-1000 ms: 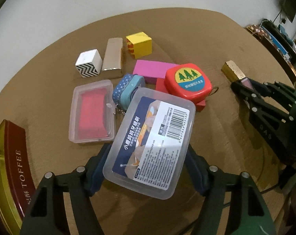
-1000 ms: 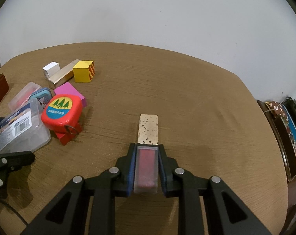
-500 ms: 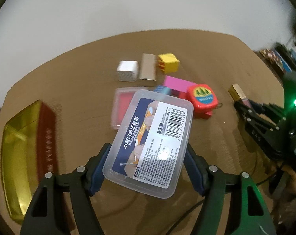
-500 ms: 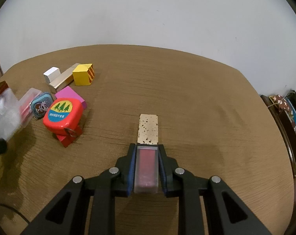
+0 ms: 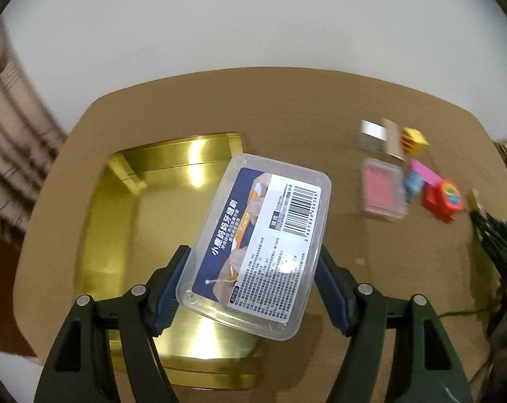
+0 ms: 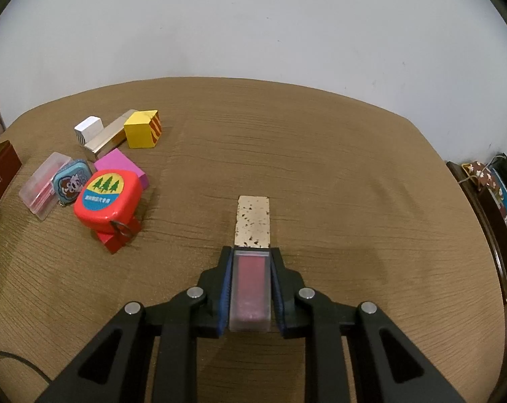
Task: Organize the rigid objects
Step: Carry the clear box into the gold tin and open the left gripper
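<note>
Left gripper has swung left since a second ago: the clear box it holds was over the cluster of small items, now it hangs above the open gold tin. The cluster now sits far right in the left view, blurred. Box still clamped between both blue pads, label and barcode up, tilted – not touching the tin as far as I can tell.

Right gripper hasn't shifted – clenched tight on a slim clear case with a dark red insert, its gold speckled end sticking out past the fingertips over the brown tablecloth.

Left on the cloth: red tape measure on a red block, pink block, yellow cube, silver bar, white cube, small blue tin, flat clear case – all bunched together.
</note>
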The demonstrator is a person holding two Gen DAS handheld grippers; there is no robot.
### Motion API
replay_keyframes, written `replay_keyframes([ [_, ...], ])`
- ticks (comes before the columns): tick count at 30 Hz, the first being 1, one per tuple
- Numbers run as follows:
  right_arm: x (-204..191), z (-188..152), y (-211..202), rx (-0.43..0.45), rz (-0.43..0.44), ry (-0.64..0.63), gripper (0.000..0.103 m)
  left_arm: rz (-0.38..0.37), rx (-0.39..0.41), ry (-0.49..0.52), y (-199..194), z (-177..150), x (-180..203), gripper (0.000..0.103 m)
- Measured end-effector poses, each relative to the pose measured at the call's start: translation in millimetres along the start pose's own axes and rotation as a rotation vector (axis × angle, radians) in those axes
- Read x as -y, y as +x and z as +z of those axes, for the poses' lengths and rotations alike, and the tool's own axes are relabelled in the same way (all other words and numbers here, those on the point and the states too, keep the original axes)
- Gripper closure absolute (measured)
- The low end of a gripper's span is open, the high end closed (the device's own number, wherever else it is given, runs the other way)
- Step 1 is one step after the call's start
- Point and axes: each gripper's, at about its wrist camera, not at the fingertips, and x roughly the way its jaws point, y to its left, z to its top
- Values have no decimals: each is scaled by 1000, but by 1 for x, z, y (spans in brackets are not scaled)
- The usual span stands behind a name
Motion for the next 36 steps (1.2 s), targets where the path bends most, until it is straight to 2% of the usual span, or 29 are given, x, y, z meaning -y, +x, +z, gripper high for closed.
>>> replay_keyframes([
  [5,-2,0,0,0,-1,-1,82,77,-9,-78,6,0,-43,35],
  [13,-3,-1,-1,1,-4,-4,82,124,-98,-141,38,-18,-84,35],
  [19,-5,-2,-2,2,-6,-5,82,134,-129,-134,49,-25,-95,35],
  [31,-6,-1,-3,2,-11,-9,82,158,-148,-124,64,-28,-91,35],
  [36,-6,-1,-3,2,-13,-10,82,130,-147,-118,64,-29,-89,33],
])
